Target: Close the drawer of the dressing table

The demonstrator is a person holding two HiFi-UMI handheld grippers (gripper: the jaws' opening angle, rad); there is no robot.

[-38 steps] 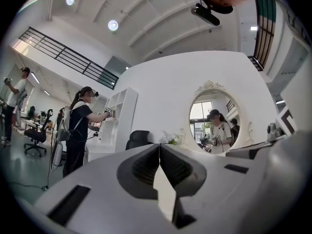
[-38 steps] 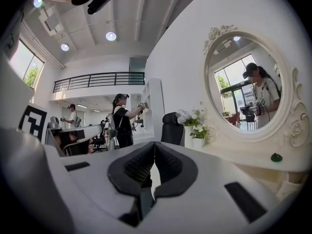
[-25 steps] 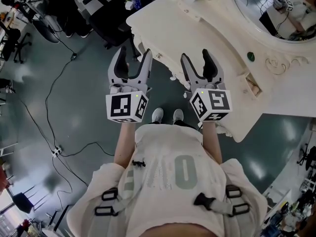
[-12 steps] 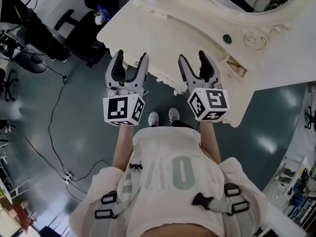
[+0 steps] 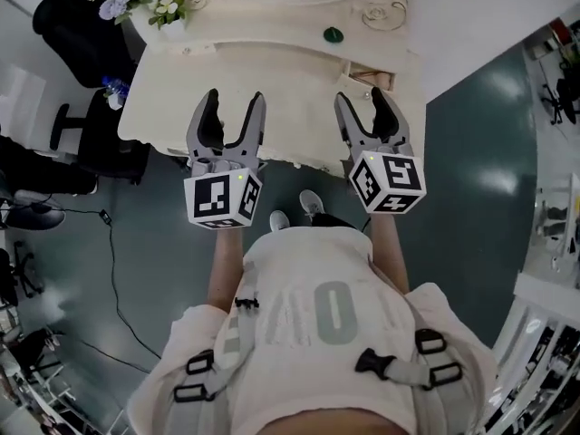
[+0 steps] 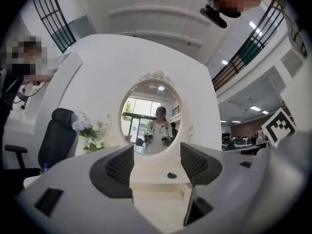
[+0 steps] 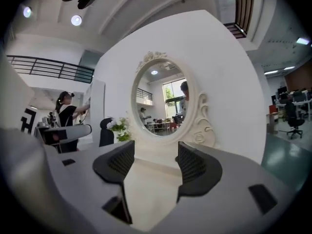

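Sitting pulled out of the small box unit at the mirror's foot, the drawer is on the right-hand part of the dressing table top, with its tan inside showing and its front face toward the person. It looks to slide along the line from the person to the mirror, so closing it should be a straight push ahead, away from the body. Nearer by far is the right gripper. In the head view its tips are just short of the drawer front and roughly in line with it, and they look apart rather than touching. Its jaws are spread with nothing between them; the right gripper view shows only bare table top and mirror through the gap. Off to the left, the left gripper hangs over the table's front edge, jaws likewise spread and empty. A small green object sits farther back, left of the drawer and clear of the push line. My call: the right side takes it with a small advance. The drawer is not yet closed.
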